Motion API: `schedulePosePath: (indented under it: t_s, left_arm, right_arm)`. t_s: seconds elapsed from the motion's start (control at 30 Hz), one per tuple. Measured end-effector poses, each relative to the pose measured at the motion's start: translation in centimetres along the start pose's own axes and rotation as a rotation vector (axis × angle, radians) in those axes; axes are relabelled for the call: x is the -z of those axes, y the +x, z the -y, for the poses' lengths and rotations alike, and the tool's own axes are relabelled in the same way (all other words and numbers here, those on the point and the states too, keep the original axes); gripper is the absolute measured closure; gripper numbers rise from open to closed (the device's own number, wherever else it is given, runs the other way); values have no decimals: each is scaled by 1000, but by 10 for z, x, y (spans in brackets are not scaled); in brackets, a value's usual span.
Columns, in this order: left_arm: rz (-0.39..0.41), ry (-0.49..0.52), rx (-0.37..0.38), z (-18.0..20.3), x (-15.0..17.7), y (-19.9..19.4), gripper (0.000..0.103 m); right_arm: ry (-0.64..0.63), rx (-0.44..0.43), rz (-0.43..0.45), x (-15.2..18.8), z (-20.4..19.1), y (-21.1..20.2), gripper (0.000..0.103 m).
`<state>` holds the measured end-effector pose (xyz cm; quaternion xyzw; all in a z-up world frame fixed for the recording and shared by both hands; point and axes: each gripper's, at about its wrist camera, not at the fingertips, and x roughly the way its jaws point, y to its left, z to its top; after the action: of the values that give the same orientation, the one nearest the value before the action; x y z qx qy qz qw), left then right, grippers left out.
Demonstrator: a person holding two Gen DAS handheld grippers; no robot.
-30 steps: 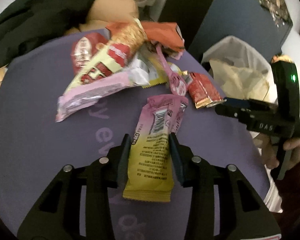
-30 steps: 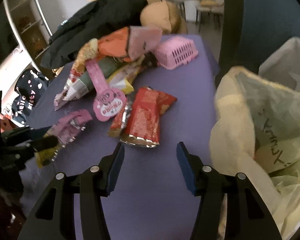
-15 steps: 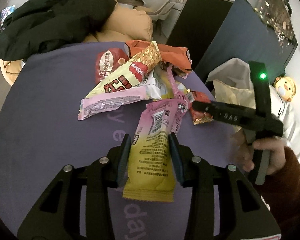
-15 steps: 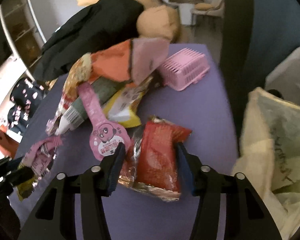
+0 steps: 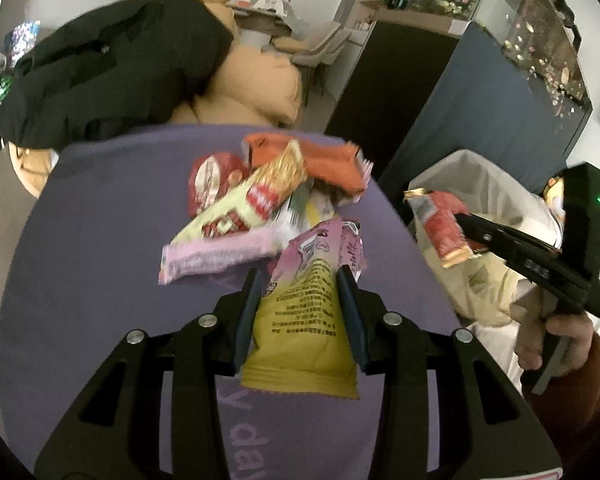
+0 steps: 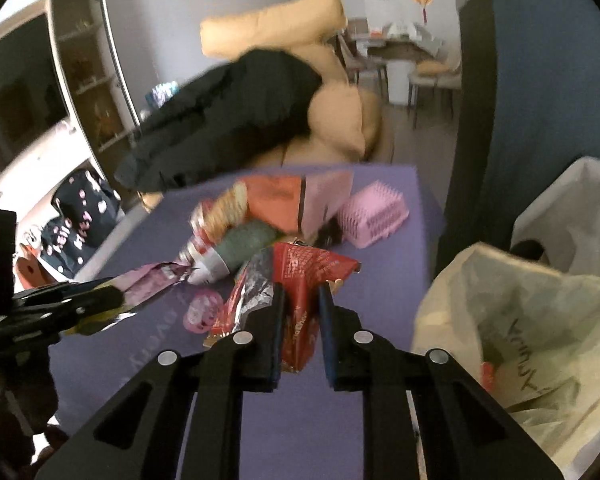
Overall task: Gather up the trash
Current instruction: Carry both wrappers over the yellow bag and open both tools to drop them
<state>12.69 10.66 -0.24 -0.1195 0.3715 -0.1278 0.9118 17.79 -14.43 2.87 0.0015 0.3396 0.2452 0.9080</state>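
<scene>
Table: purple cloth-covered table is sitting in a living room, with a black jacket slung over tan cushions behind it and a pink basket at the far edge.
Bag: your lined trash bag is standing open just off the table's right side, so that's where both wrappers are heading.
Left tool: your left tool is gripping the pink-and-yellow wrapper at a medium width, pads pressing on both long edges, and the wrapper is hanging clear of the cloth.
Right tool: your right tool has just been closing, and it's pinching the red wrapper narrow, crumpling it. In the left wrist view it's hovering in front of the bag's mouth.
Pile: plenty of wrappers are waiting mid-table, well apart from the bag.
Doing it well: I'd say you're mid-carry on both sides, so keep both pinches firm until each tool is over the opening, not the rim. The red foil looks slippery, and that's probably the risky one. Let it go low inside the liner so it isn't bouncing back out.
</scene>
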Motion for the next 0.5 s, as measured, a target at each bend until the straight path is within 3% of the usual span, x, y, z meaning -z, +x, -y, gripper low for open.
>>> schedulePosePath:
  t_s: [0.23, 0.5]
  left_arm:
    - [46, 47, 42, 36, -31, 2, 67]
    - [86, 59, 93, 61, -44, 1, 68]
  right_arm:
    - [-2, 46, 131, -12, 27, -61, 87]
    - [17, 118, 178, 1, 65, -102, 87]
